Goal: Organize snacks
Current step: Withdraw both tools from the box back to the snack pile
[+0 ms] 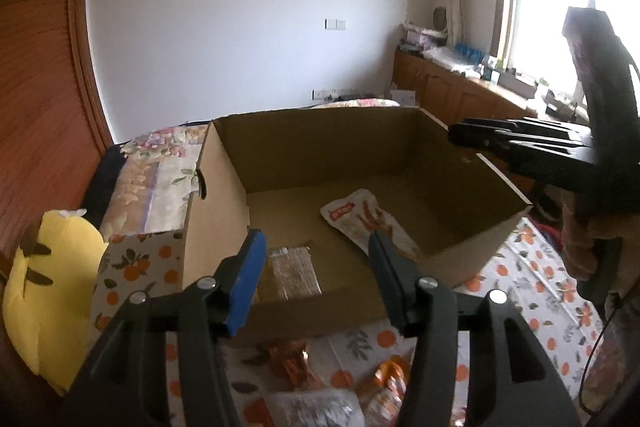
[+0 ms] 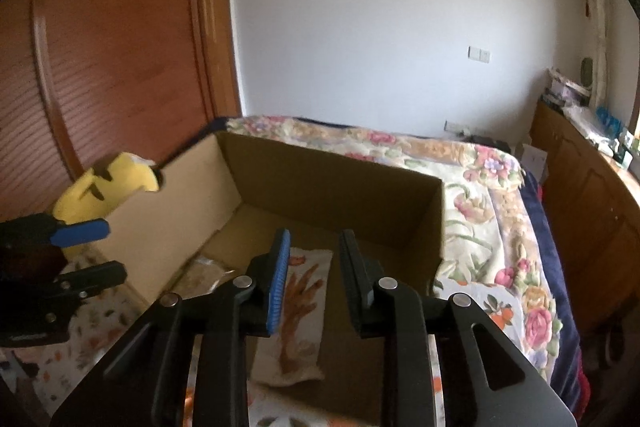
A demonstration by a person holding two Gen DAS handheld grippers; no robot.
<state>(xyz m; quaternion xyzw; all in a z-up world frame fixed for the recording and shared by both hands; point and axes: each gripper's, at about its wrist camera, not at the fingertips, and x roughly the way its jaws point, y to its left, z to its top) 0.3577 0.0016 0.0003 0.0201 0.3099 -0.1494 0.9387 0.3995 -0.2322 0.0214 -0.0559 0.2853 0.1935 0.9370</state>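
Note:
An open cardboard box (image 1: 280,155) stands on a bed; it also shows in the right wrist view (image 2: 332,183). Inside lie a white snack pouch with red print (image 1: 360,219) (image 2: 300,311) and a clear brown packet (image 1: 290,271) (image 2: 204,271). My left gripper (image 1: 316,247) is open and empty over the box's near wall. My right gripper (image 2: 314,247) is open and empty above the white pouch; it shows from the side in the left wrist view (image 1: 480,137). Several orange snack packets (image 1: 384,383) and a clear packet (image 1: 316,407) lie on the sheet before the box.
A yellow plush toy (image 1: 52,291) (image 2: 108,183) sits left of the box against a wooden headboard (image 1: 36,107). A floral quilt (image 2: 480,195) lies behind the box. A wooden cabinet (image 1: 460,91) with clutter runs under the window at right.

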